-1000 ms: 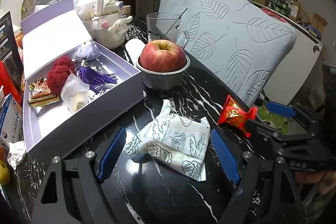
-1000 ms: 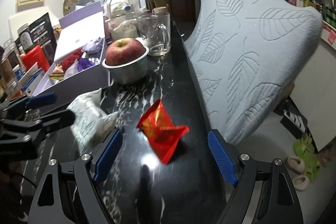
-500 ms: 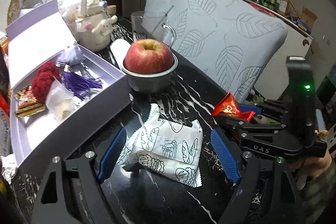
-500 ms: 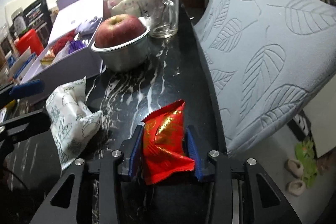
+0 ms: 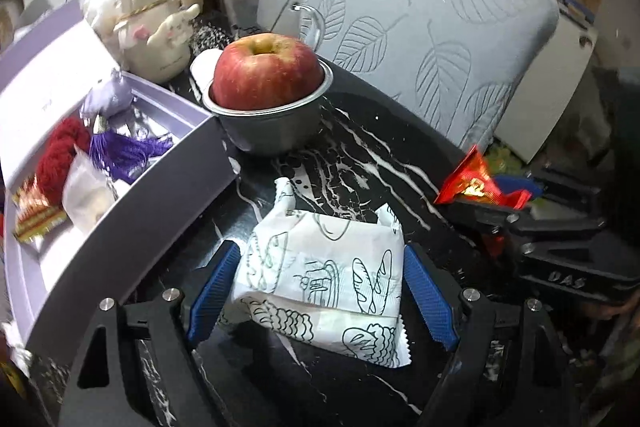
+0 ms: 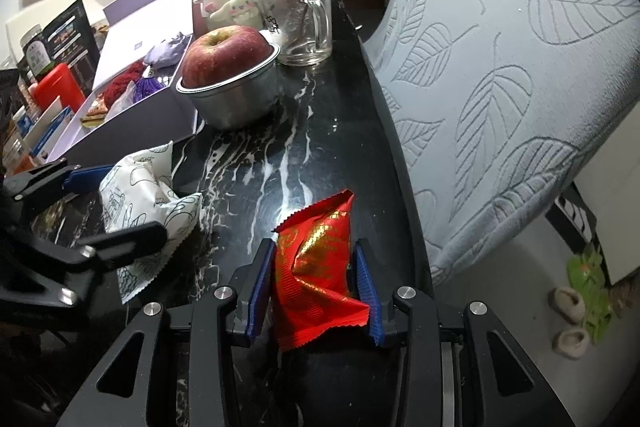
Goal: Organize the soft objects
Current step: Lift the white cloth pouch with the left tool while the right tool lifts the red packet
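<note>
A white packet printed with bread drawings [image 5: 324,275] lies on the black marble counter, between the blue pads of my left gripper [image 5: 320,291]; the jaws stand close on both sides, pads at or near its edges. It also shows in the right wrist view [image 6: 144,195]. My right gripper [image 6: 314,291] is shut on a red and gold snack packet [image 6: 320,267], lifted slightly; it shows in the left wrist view [image 5: 476,183]. An open lilac box [image 5: 132,211] holding a red pom-pom, purple tassel and small packets stands at left.
A steel bowl [image 5: 272,131] with a red apple [image 5: 266,71] stands behind the white packet. A glass mug [image 6: 298,23] and a white plush kettle [image 5: 156,31] stand further back. A grey leaf-patterned cushion [image 6: 500,87] leans along the counter's right edge.
My right gripper closed on the red packet and raised it a little. My left gripper moved forward around the white packet and its jaws narrowed.
</note>
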Motion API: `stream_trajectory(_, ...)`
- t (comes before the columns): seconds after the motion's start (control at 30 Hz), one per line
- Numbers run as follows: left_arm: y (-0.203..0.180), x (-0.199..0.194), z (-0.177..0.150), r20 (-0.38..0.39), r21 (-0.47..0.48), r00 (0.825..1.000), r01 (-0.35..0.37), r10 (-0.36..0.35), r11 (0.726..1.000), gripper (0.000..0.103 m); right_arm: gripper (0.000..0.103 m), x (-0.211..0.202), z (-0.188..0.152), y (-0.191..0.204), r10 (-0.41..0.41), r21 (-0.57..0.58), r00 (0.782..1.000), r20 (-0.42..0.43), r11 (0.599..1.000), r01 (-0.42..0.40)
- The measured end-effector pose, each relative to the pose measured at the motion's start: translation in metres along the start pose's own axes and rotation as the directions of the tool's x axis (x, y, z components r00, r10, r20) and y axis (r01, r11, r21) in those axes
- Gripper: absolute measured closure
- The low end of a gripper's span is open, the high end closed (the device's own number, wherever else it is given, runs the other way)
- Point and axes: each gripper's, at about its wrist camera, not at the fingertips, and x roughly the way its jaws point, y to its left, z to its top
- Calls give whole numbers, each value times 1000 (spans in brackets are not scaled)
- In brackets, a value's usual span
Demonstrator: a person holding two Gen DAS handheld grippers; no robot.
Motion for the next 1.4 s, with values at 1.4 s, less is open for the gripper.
stream_trajectory(1.4,-28,-58,-66,-30,-79,997,66,-68,995,30,71,-69,-72,24,24,21,1000,13,999,-25)
